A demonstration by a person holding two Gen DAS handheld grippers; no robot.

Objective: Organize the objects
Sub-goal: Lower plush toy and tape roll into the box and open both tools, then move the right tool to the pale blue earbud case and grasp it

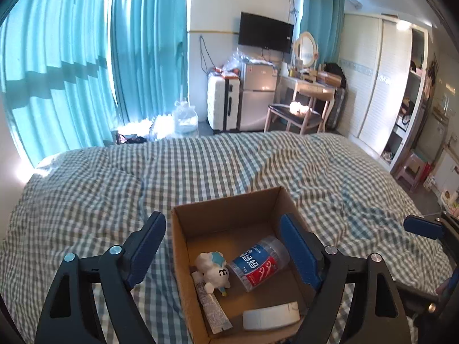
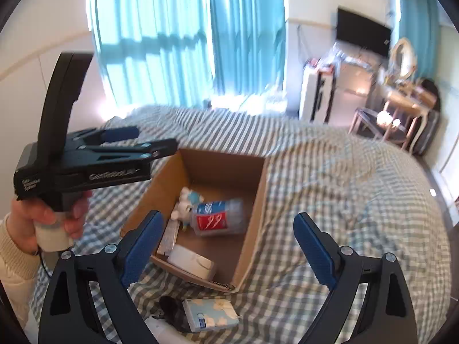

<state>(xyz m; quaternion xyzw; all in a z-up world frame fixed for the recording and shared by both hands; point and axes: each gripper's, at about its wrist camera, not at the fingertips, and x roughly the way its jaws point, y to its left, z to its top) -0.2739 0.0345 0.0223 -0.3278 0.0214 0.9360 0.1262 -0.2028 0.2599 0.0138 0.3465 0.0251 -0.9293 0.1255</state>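
Observation:
An open cardboard box (image 1: 226,209) (image 2: 255,200) sits on the checked bed. Inside lie a white plush toy (image 1: 213,272) (image 2: 183,203), a clear jar with a blue and red label (image 1: 258,263) (image 2: 218,219), a tube (image 1: 212,309) and a white flat item (image 1: 271,315) (image 2: 192,262). My left gripper (image 1: 223,252) is open and empty above the box; it also shows in the right wrist view (image 2: 143,139). My right gripper (image 2: 229,249) is open and empty over the box's near right side. A floral tissue pack (image 2: 210,314) and a dark object (image 2: 169,305) lie in front of the box.
The checked bedspread (image 1: 258,160) spreads around the box. Beyond the bed are teal curtains (image 1: 86,57), a white suitcase (image 1: 222,100), a small fridge (image 1: 258,94), a dressing table with chair (image 1: 304,100) and a wardrobe (image 1: 373,80).

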